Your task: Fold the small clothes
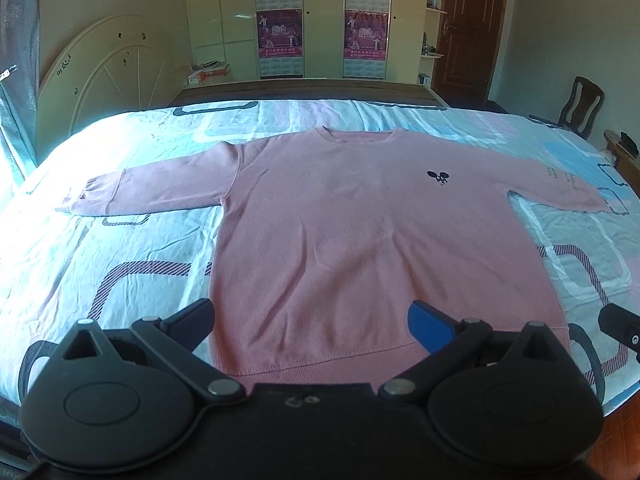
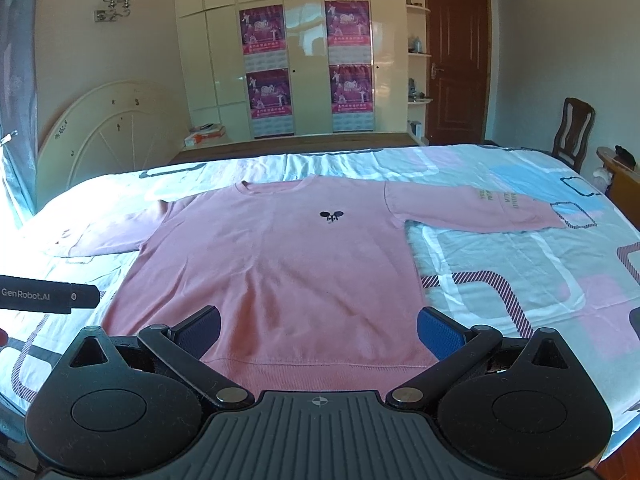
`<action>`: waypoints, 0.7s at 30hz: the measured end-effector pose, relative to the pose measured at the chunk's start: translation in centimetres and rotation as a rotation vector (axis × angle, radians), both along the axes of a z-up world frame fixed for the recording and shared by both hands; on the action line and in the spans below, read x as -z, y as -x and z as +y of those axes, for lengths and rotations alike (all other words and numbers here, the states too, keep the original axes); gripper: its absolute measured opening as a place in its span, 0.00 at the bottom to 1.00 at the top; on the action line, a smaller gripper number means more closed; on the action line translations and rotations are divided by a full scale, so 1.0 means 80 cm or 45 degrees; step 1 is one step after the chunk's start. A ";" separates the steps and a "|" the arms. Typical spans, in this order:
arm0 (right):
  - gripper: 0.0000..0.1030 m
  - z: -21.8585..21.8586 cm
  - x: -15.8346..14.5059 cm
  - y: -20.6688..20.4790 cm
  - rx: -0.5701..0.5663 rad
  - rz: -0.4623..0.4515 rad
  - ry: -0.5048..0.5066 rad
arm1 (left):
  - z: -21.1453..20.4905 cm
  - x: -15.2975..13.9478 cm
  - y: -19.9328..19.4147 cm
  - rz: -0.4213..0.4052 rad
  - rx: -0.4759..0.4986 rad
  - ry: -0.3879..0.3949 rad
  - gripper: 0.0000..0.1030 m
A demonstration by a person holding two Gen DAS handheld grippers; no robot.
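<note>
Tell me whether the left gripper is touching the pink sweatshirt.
Cannot tell: in the left wrist view the open left gripper straddles the pink sweatshirt hem, but its height above it is unclear.

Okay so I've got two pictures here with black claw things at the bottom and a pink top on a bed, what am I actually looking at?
Those claws are two handheld grippers; a person holds one in each hand, and each carries a wide-angle camera looking along its fingers. One picture is from the left gripper, the other from the right gripper. Both are open and hold nothing. Ahead lies a pink sweatshirt, flat on a patterned bedsheet, sleeves spread, hem nearest the grippers. It is not yet folded.
</note>
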State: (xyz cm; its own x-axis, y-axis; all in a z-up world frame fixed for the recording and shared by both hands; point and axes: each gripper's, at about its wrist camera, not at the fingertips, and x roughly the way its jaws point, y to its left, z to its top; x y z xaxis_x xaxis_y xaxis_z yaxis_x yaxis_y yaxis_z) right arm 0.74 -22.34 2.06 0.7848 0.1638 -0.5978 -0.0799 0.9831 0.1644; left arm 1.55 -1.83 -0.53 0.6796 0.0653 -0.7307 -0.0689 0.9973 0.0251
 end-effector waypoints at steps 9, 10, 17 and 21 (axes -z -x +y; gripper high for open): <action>1.00 -0.018 0.008 -0.043 0.023 0.018 -0.001 | -0.002 0.010 -0.044 0.008 -0.024 -0.014 1.00; 1.00 -0.021 0.009 -0.049 0.026 0.021 -0.002 | -0.004 0.012 -0.050 0.012 -0.025 -0.012 1.00; 1.00 -0.046 0.025 -0.093 0.063 0.053 -0.004 | -0.008 0.025 -0.094 0.025 -0.043 0.001 0.99; 1.00 -0.062 0.032 -0.118 0.089 0.071 -0.031 | -0.011 0.034 -0.120 0.029 -0.053 -0.010 1.00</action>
State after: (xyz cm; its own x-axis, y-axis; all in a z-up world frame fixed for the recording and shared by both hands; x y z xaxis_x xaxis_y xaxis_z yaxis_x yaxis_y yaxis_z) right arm 10.20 -27.34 -0.53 0.7603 0.1244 -0.6376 -0.0011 0.9817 0.1903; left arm 11.15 -2.70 -3.27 0.6590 0.0988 -0.7456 -0.1094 0.9934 0.0350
